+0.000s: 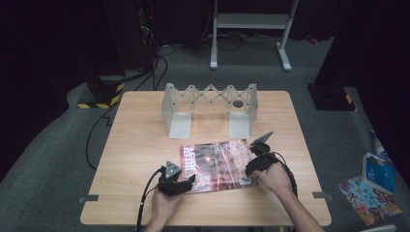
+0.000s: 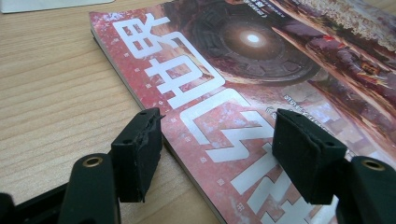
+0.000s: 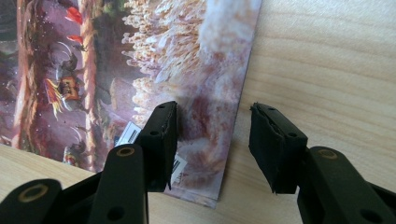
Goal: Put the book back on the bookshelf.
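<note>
Glossy red magazine (image 2: 243, 84) bearing large white characters is lying flat between both open grippers, left gripper (image 2: 217, 154) and right gripper (image 3: 212, 144) straddling its edges.

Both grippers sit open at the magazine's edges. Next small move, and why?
Probably shut the left gripper on the spine edge of the magazine. Its jaws are open and straddle that edge, one over the table, one over the cover. The right gripper straddles the opposite edge the same way, so it could close next, ahead of any lift.
</note>
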A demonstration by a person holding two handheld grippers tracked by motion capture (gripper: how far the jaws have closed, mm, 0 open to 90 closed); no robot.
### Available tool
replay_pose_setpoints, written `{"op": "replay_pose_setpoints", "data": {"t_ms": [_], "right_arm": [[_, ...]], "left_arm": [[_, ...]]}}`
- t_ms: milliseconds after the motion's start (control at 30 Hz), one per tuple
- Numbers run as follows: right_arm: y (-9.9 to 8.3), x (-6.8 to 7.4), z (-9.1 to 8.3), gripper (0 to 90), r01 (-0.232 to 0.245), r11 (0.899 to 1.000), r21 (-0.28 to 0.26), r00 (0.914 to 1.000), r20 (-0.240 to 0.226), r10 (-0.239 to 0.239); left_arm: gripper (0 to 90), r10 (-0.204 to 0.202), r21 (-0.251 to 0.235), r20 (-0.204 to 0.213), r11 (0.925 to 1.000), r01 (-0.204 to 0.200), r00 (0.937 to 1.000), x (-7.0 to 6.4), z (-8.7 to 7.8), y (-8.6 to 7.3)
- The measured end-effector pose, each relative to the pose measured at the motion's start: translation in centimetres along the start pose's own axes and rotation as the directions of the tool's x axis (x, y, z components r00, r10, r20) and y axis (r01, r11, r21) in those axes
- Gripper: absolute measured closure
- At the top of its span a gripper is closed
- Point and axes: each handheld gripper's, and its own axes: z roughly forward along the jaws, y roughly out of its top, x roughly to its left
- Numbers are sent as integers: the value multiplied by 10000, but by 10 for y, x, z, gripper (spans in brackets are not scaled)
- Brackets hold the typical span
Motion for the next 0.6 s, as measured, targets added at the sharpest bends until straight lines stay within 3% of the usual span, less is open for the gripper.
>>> {"op": "replay_pose_setpoints", "data": {"t_ms": [133, 267, 400, 600], "right_arm": [[3, 5, 1, 505, -31, 9997, 249, 9999, -100, 33], [5, 10, 2, 485, -153, 9992, 375, 9997, 189, 146], [5, 7, 2, 486, -575, 9980, 267, 9983, -121, 579], [-1, -2, 0, 563, -666, 9977, -129, 9959, -614, 657]], "left_arm": [[327, 7, -38, -30, 10000, -7, 10000, 0, 0, 0], [325, 29, -77, -74, 10000, -29, 10000, -1, 0, -1], [321, -42, -128, -125, 9999, 41, 9999, -3, 1, -2], [315, -41, -159, -191, 9999, 38, 9998, -3, 1, -2]]}}
